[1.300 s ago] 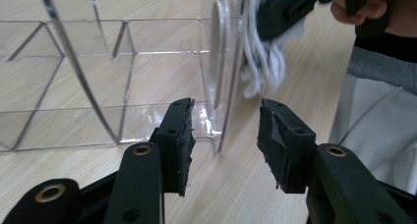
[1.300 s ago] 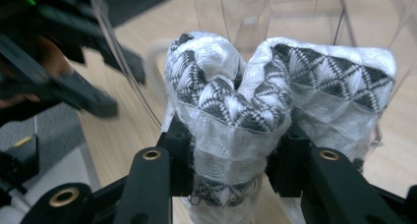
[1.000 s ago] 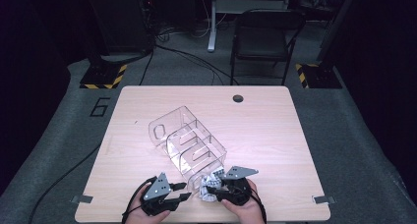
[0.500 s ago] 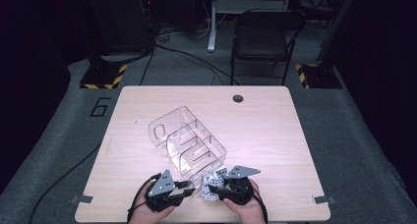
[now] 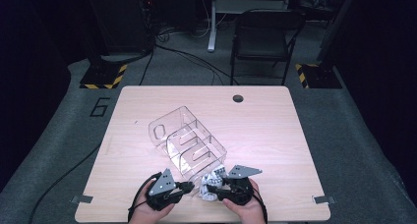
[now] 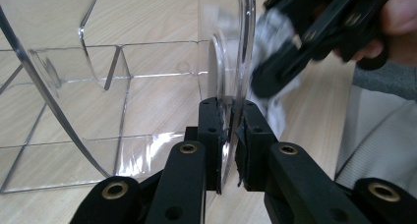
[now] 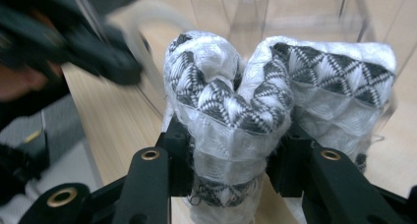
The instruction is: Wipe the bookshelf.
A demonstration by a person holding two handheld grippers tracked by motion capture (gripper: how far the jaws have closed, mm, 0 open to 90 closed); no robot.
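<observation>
The organizer (image 5: pixel 189 143) lies mid-tabletop (image 5: pixel 275 130). The rolled cloth (image 5: pixel 210 183) sits just before it, near the front edge. A chair (image 5: pixel 263 37) stands behind the tabletop.

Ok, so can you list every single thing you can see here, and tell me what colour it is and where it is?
clear organiser: 1, see-through plastic with dividers, middle of the table, near the front
rolled cloth: 1, white with a black pattern, at the table's front edge beside the organiser
table: 1, light wood, centre of the room
cable hole: 1, dark, at the table's far edge
chair: 1, black, behind the table
striped floor plates: 2, yellow and black, on the floor at the far left and right
left tool: 1, black, its jaws have just been closing and pinch the organiser's wall
right tool: 1, black, clamped on the rolled cloth
hands: 2, at the bottom edge, holding the tools
</observation>
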